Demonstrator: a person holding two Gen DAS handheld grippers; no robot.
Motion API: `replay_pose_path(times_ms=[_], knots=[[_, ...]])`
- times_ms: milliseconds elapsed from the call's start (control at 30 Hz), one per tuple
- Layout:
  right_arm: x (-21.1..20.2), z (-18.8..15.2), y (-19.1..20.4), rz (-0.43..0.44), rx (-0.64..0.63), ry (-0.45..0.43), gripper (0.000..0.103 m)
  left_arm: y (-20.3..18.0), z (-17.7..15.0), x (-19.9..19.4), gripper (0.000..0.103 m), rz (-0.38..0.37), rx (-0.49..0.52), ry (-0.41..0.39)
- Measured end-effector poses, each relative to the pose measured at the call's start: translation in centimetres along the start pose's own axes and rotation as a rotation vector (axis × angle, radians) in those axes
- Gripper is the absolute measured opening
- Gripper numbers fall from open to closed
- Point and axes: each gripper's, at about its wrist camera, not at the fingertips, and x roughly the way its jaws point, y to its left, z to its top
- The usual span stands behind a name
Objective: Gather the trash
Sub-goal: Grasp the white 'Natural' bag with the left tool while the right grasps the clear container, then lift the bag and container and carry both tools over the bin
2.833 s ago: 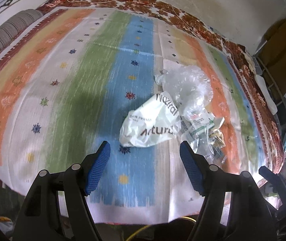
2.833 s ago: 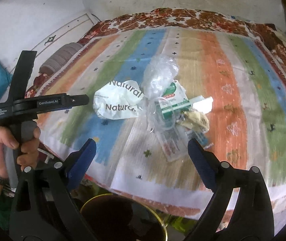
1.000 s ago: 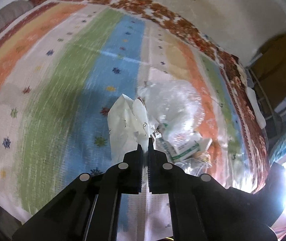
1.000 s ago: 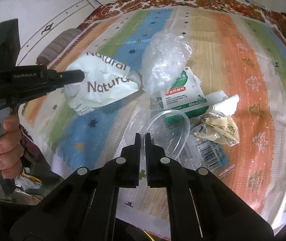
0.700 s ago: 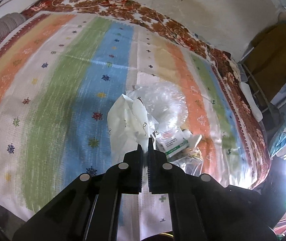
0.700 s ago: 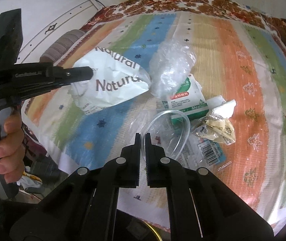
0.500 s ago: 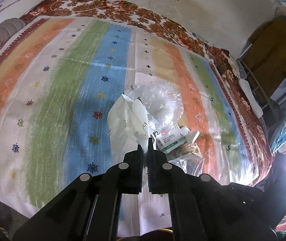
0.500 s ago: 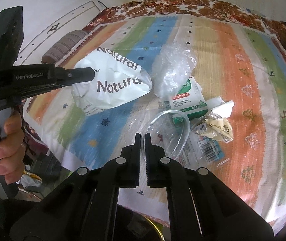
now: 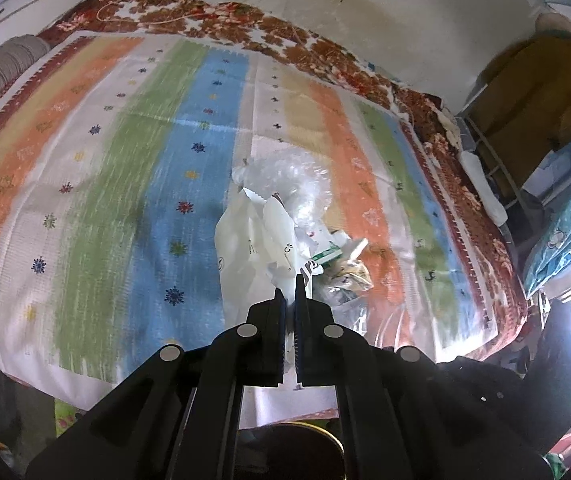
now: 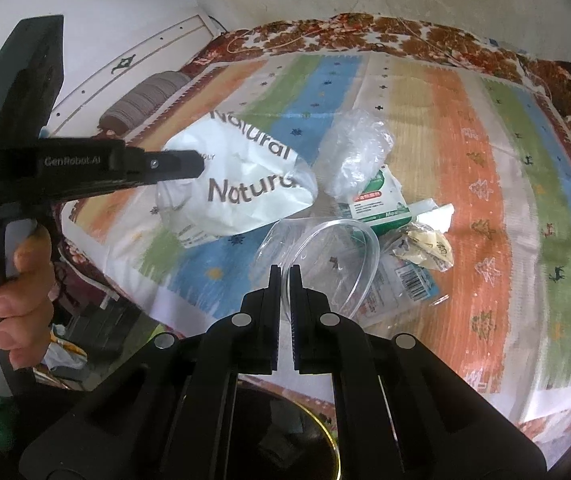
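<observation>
Two tools are each clamped on a piece of rubbish at the near edge of the bed. The left tool [image 9: 290,280] has its jaws nearly together on a corner of the white bag [image 10: 245,184] printed "Natural", pinching the thin film so the crumpled bag hangs free of the striped bedspread [image 9: 125,184]. The right tool [image 10: 284,270] is closed the same way on the rim of a clear plastic lid [image 10: 337,256]; gripping the edge is probably the only sure hold on something so flat and slippery. Both pieces are held out over the near side, likely because the dark bin with the yellow rim [image 10: 285,432] stands just below the tools.

The other rubbish lies on the bedspread beyond them: a clump of clear wrap [image 10: 355,148], a green and white packet [image 10: 377,204], a crumpled yellow wrapper [image 10: 429,246] and a flat barcoded sleeve [image 10: 405,284], all touching or overlapping.

Against the earliest pictures, both tools have gone from wide open to closed, and the bag and lid have left the pile. Over the last second both tools have drawn back toward the person, so more of the bedspread and the bin's rim now show.
</observation>
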Motion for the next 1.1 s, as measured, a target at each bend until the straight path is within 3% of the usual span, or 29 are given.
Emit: replay_pose_path(times_ms=[900, 1100], knots=[[-4.9, -5.1, 1.4, -0.006, 0.009, -0.043, 0.004, -1.4, -5.1, -5.0, 0.002, -0.059, 0.007, -0.023], [-5.3, -6.7, 1.9, -0.003, 0.007, -0.030, 0.004, -1.5, -6.7, -5.5, 0.002, -0.038, 0.011, -0.020]])
